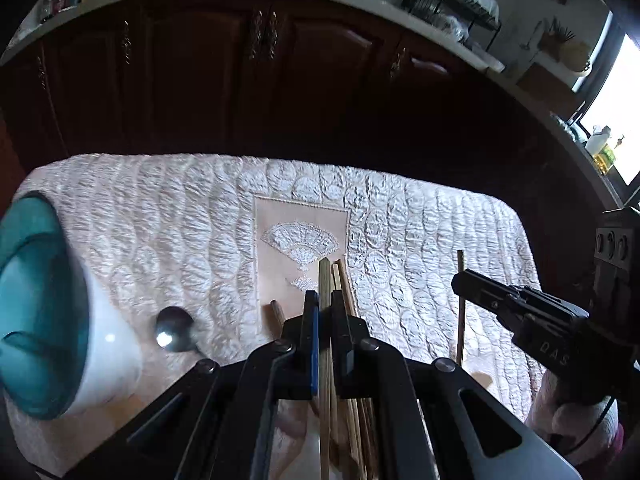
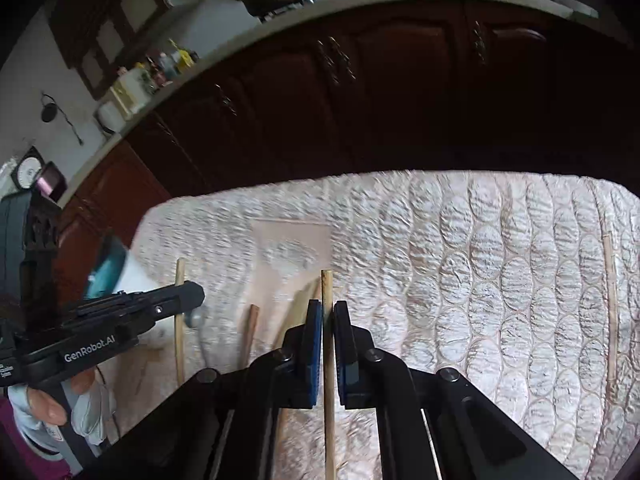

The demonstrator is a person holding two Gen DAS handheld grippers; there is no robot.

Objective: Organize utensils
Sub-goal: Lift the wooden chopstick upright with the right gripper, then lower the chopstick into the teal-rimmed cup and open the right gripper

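Note:
My left gripper (image 1: 325,300) is shut on a wooden chopstick (image 1: 324,280), held above the quilted cloth (image 1: 160,216). More chopsticks (image 1: 347,288) lie under it on the cloth. My right gripper (image 2: 328,308) is shut on another chopstick (image 2: 327,284); it shows in the left wrist view (image 1: 464,280) with its chopstick (image 1: 461,308). The left gripper shows in the right wrist view (image 2: 196,294) with its chopstick (image 2: 179,320). A white cup with a teal inside (image 1: 44,308) lies at the left, a metal spoon (image 1: 174,328) beside it.
A loose chopstick (image 2: 611,304) lies on the cloth at the far right. Another (image 2: 252,328) lies left of my right gripper. Dark wooden cabinets (image 1: 260,72) stand behind the table, under a counter (image 1: 400,12) with a dish rack.

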